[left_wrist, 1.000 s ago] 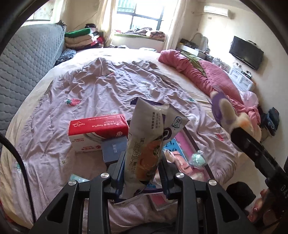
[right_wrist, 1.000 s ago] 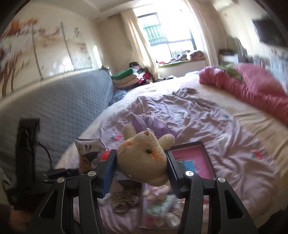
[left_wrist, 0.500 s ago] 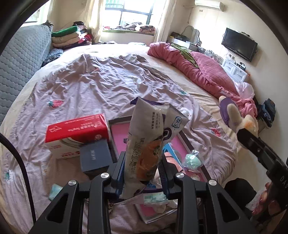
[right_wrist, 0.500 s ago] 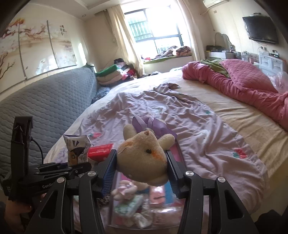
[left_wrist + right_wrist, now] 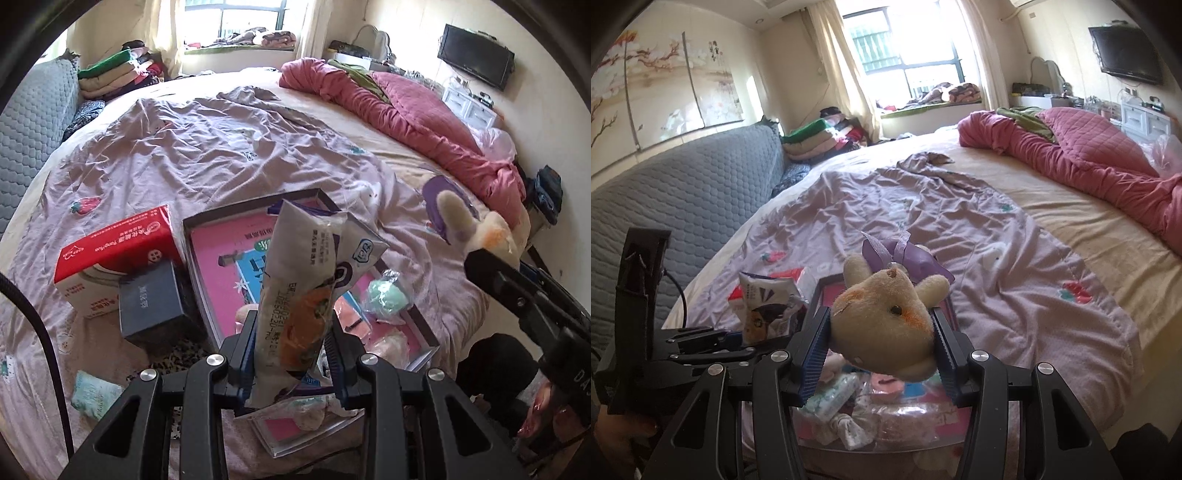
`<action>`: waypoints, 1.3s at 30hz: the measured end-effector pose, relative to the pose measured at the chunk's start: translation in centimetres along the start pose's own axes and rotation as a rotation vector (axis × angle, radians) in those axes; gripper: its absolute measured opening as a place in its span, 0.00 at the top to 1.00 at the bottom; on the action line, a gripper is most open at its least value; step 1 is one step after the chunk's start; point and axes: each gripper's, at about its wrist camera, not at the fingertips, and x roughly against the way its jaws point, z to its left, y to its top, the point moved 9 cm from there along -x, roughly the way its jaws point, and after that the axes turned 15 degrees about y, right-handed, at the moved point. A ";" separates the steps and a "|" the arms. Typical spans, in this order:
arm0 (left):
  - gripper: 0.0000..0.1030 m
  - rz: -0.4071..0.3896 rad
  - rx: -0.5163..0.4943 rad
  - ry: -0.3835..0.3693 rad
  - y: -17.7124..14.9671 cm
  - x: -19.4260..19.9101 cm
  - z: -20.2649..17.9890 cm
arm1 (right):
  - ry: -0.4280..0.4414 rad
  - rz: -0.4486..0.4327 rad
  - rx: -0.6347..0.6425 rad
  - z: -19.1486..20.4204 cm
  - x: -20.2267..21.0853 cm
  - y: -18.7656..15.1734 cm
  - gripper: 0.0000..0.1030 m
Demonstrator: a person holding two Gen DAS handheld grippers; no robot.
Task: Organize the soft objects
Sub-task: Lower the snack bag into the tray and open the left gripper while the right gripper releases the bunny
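Left wrist view: the left gripper [image 5: 293,354] has its blue-padded fingers [image 5: 246,350] clamped on a white plastic snack packet with an orange picture [image 5: 303,291], held upright above a shallow grey-rimmed box with a pink printed floor [image 5: 210,236] that lies on the bed's lilac strawberry-print sheet [image 5: 192,147]. Inside the box lie a mint-green soft ball in clear wrap [image 5: 386,295] and pale pink soft pieces, partly hidden. Just left of the box, a dark blue small carton [image 5: 151,299] leans against a red and white tissue box [image 5: 110,254]. A pale green tissue pack [image 5: 92,395] lies on the sheet nearer the camera.

In the right wrist view, the right gripper [image 5: 881,343] has its fingers pressed on both sides of a cream plush bear with a purple ribbon bow [image 5: 882,317], carried above the near end of the same box. A crumpled pink quilt [image 5: 1089,158] lies along the far side of the bed.
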 end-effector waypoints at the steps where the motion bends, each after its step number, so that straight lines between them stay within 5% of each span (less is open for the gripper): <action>1: 0.67 0.004 -0.001 -0.001 -0.1 -0.2 -0.1 | 0.003 0.005 0.002 0.0 -0.3 -0.3 0.47; 39: 0.67 0.119 -0.076 0.020 -3.3 -6.4 -1.6 | 0.011 0.204 -0.037 -2.9 -8.3 -9.0 0.45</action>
